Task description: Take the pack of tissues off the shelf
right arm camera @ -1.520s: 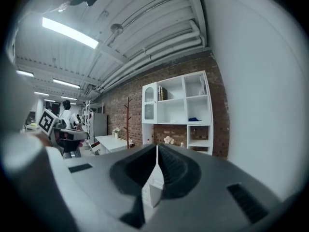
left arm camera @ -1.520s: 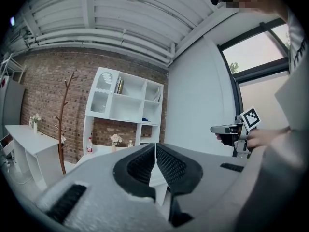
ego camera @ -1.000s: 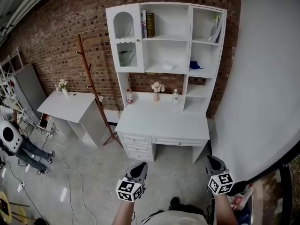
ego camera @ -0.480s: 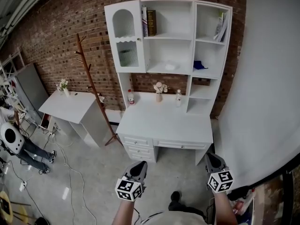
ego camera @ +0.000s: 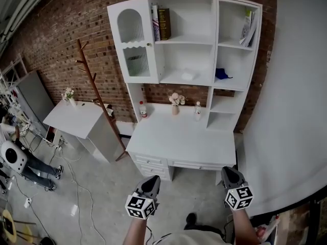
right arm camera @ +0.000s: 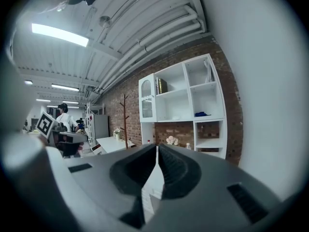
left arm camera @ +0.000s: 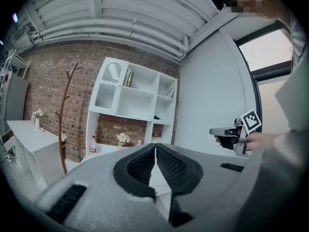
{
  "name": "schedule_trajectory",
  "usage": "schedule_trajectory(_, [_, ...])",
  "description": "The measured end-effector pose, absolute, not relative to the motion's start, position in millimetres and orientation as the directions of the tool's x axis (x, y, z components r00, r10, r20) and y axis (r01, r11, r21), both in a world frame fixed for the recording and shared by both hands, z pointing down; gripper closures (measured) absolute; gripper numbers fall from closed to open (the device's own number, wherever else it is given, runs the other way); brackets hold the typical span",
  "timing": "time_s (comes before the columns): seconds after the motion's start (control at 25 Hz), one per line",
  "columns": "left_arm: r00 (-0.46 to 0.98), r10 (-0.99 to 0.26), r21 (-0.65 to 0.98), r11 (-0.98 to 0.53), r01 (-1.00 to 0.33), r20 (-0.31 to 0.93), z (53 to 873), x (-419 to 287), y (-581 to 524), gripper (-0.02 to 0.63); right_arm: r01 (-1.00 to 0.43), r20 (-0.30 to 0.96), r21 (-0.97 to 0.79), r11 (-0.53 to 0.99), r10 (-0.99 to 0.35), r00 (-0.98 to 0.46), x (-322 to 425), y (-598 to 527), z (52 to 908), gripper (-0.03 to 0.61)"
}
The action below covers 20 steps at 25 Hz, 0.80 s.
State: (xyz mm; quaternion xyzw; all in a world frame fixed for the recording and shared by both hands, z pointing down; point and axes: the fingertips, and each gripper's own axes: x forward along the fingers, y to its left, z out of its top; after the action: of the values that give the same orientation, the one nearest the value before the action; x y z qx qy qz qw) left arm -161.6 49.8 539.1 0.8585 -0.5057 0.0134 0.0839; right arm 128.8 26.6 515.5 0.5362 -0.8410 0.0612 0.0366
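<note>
I am at the approach stage, so the job now is to close the distance cleanly before any reaching. The left hand-held gripper and the right hand-held gripper are both clenched with nothing between their jaws. Whichever one I send in has to be spread wide before it enters the shelf, not once it is already inside. What I take to be the pack of tissues is the small flat white thing in the lower middle bay of the shelf, above the desk. It sits left of the blue object in the neighbouring bay, and lower than the books. It is well apart from both hand-held grippers, up and ahead of them across the whole desk. I would come in level above the flower vase and the bottle, then take the pack across its narrow side. It probably squashes easily, so a gentle squeeze should do.
</note>
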Motion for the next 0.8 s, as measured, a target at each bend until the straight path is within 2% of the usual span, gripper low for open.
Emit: schedule_trajectory(0.8, [0.462,-0.879,0.092,-0.454,-0.886,0.121,544.0,-97.8,-69.0,0.583,-0.861,0.136,-0.076,0.503,-0.85,-0.508,178.9,-122.0,529.0,0.545])
